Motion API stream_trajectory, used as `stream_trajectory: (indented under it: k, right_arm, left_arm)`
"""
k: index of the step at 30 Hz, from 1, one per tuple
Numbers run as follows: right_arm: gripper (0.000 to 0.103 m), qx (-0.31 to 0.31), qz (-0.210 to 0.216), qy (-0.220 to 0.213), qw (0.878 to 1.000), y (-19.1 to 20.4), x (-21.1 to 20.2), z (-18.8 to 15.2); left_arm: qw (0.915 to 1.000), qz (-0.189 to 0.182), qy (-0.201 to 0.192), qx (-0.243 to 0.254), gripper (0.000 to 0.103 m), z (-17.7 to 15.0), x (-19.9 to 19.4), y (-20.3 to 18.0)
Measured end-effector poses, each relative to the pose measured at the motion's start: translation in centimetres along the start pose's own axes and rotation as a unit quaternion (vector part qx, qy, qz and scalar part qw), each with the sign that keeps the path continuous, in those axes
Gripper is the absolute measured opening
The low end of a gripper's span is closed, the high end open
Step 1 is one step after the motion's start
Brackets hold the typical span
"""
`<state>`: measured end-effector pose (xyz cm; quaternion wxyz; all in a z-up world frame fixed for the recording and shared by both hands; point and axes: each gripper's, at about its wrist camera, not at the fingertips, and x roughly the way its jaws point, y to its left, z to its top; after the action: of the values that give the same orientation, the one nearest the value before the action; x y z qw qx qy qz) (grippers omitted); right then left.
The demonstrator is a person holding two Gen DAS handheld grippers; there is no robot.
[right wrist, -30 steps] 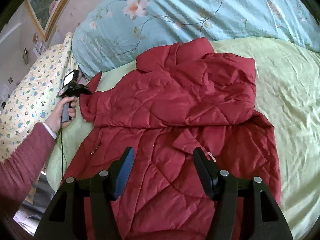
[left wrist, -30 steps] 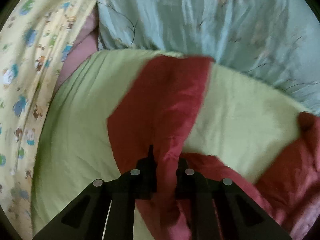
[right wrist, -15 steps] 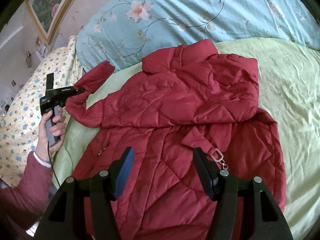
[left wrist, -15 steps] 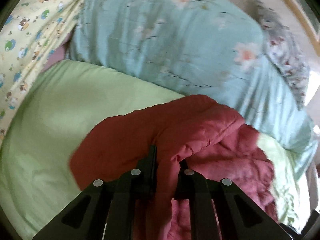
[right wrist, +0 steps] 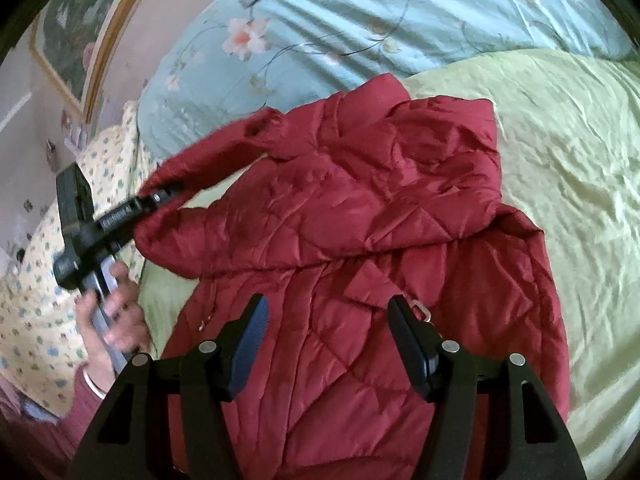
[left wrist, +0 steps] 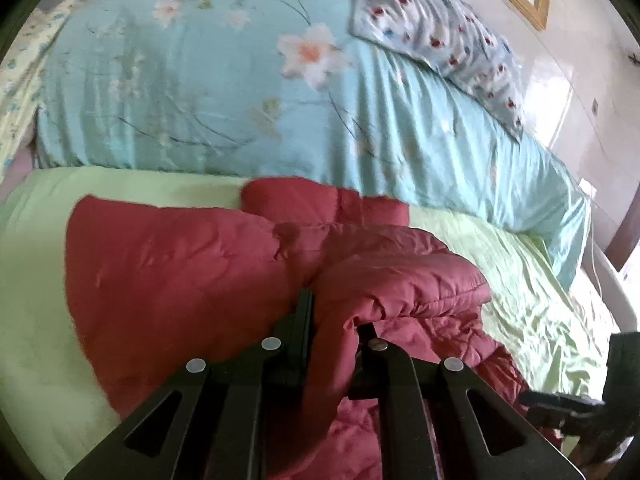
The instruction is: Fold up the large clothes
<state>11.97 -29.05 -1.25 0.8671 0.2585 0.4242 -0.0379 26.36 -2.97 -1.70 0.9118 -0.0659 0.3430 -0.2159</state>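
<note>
A red quilted jacket (right wrist: 360,208) lies spread on a light green bed sheet (right wrist: 572,148), its far sleeve folded across the chest. My left gripper (left wrist: 334,316) is shut on the end of the jacket's left sleeve (left wrist: 392,280) and holds it lifted above the sheet; it also shows in the right wrist view (right wrist: 160,196) at the left, held in a hand. My right gripper (right wrist: 326,312) is open and empty, hovering over the jacket's lower front near a metal zipper pull (right wrist: 420,308).
A blue floral duvet (left wrist: 224,92) is piled along the head of the bed, with a patterned pillow (left wrist: 440,28) on it. A yellow printed blanket (right wrist: 44,280) lies at the left. A framed picture (right wrist: 76,28) hangs on the wall.
My left gripper has lifted the sleeve and carried it up and inward toward the jacket's body. My right gripper has stayed open and hardly moved.
</note>
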Motion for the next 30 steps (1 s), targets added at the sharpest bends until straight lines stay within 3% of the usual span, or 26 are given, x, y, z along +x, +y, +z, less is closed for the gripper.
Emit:
stream_trajectory:
  k: [8, 15, 22, 23, 25, 26, 30]
  right_arm:
    - [0.065, 0.072, 0.041, -0.009, 0.997, -2.6, 1.9, 2.4]
    - [0.065, 0.126, 0.090, -0.018, 0.988, -4.0, 4.9, 5.4]
    - [0.064, 0.212, 0.159, -0.010, 0.964, -6.7, 9.1, 7.6]
    - [0.061, 0.221, 0.161, -0.007, 0.962, -7.1, 9.7, 7.8]
    - [0.040, 0.227, 0.168, 0.001, 0.959, -7.5, 11.1, 8.2]
    - [0.018, 0.226, 0.162, 0.005, 0.961, -7.6, 11.5, 8.4]
    - [0.011, 0.206, 0.135, -0.010, 0.969, -7.1, 11.1, 8.7]
  left_arm:
    - [0.9984, -0.025, 0.037, -0.034, 0.009, -1.0, 5.9, 0.0]
    - [0.9979, -0.037, 0.044, -0.031, 0.009, -1.1, 9.7, -0.9]
    - [0.9981, -0.041, 0.045, 0.006, 0.010, -1.5, 10.2, -1.4]
    - [0.9981, -0.040, 0.047, 0.011, 0.010, -1.5, 10.3, -1.5]
    - [0.9978, -0.031, 0.056, 0.019, 0.015, -1.6, 10.4, -1.5]
    - [0.9973, -0.029, 0.063, 0.022, 0.015, -1.5, 10.5, -1.6]
    - [0.9942, -0.031, 0.097, 0.037, 0.018, -1.5, 10.8, -1.9]
